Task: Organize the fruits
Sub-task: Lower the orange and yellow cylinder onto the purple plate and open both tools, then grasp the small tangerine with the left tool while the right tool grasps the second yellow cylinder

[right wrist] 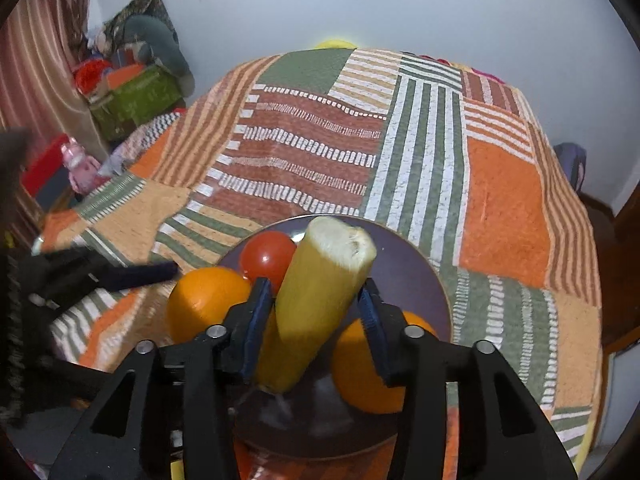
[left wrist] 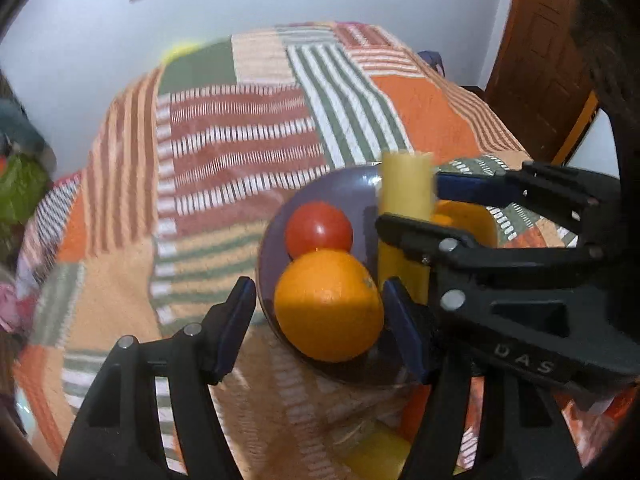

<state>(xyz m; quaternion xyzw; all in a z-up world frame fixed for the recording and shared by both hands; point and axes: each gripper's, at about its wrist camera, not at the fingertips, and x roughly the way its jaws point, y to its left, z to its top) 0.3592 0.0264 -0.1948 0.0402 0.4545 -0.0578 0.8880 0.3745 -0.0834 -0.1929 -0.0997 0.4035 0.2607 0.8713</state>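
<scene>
1. Right wrist view: the right gripper (right wrist: 314,312) has its jaws parted around the pale yellow cut banana piece (right wrist: 320,300), which leans toward 1 o'clock over the dark purple round plate (right wrist: 424,280); the pads look slack, so it may topple
2. Left gripper (left wrist: 320,320) stands open around the near orange (left wrist: 328,306), touching neither side; closing off-centre could roll it against the red tomato (left wrist: 319,230) at 12 o'clock
3. A second orange (right wrist: 360,368) sits at 4 o'clock, where the falling banana could knock it
</scene>
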